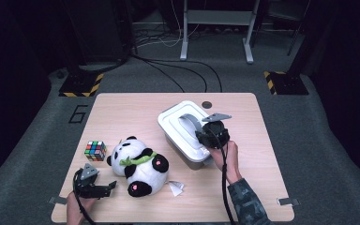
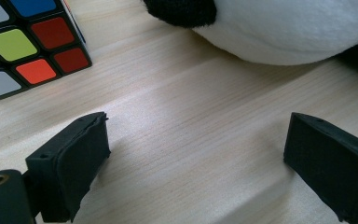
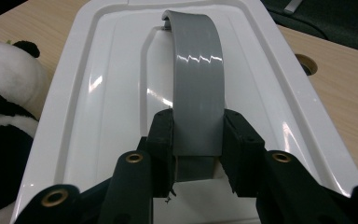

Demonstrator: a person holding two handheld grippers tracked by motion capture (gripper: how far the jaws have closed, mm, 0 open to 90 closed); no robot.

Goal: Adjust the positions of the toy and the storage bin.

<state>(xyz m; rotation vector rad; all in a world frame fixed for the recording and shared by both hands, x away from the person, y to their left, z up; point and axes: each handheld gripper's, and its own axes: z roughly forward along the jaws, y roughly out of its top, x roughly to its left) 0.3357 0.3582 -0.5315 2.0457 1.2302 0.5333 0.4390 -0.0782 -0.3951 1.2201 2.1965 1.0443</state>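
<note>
Right gripper (image 1: 205, 132): fingers (image 3: 163, 140) closed on the grey handle (image 3: 198, 88) of the white box lid (image 3: 98, 93), 1 pad pressing each side of the strap at its near end. The handle arches up over the lid's recessed centre. In the high view the box (image 1: 180, 129) sits right of centre on the bench (image 1: 122, 108), its long side running diagonally.

Left gripper (image 1: 107, 188): at the near left of the bench, fingers (image 2: 72, 158) wide apart and holding nothing, bare bench between them.

The panda (image 1: 138, 166) lies just right of the left gripper, left of the box. The cube (image 1: 95, 150) stands just left of the panda's head. A small white tag (image 1: 176, 187) lies by the panda's near right side.
</note>
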